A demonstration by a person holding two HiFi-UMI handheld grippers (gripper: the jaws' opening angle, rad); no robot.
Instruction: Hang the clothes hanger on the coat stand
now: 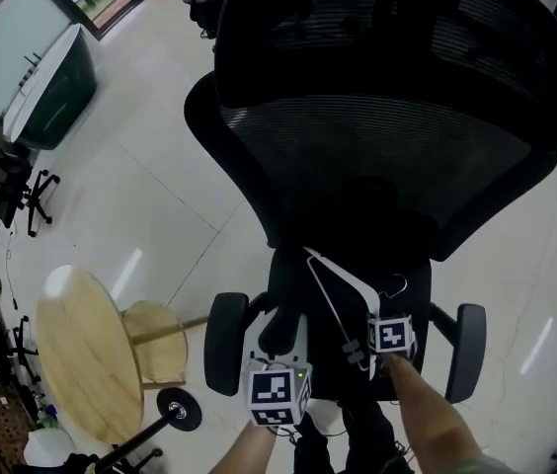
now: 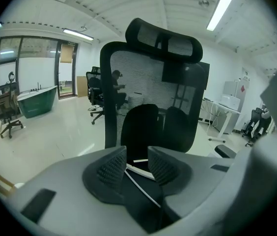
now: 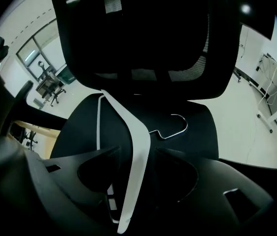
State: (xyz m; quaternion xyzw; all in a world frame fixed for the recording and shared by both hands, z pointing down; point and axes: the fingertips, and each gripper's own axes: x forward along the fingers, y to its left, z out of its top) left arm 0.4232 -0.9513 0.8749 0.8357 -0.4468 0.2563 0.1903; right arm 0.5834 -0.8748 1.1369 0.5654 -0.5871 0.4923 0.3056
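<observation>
A white clothes hanger (image 1: 353, 279) with a metal hook (image 3: 178, 127) lies on the seat of a black office chair (image 1: 387, 146). My right gripper (image 1: 362, 352) points steeply down at the seat. It is open, and one white arm of the hanger (image 3: 138, 132) runs between its jaws with a gap on each side. My left gripper (image 1: 280, 324) hovers at the seat's front edge, also open. The hanger's thin bar (image 2: 139, 171) shows just beyond its jaws (image 2: 136, 156). I see no coat stand in any view.
The chair's tall mesh back rises right behind the seat, and the armrests (image 1: 224, 344) (image 1: 466, 349) flank it. A round wooden table (image 1: 76, 354) and a wooden stool (image 1: 155, 344) stand to the left. A dark green tub (image 1: 56, 87) sits far left on the pale floor.
</observation>
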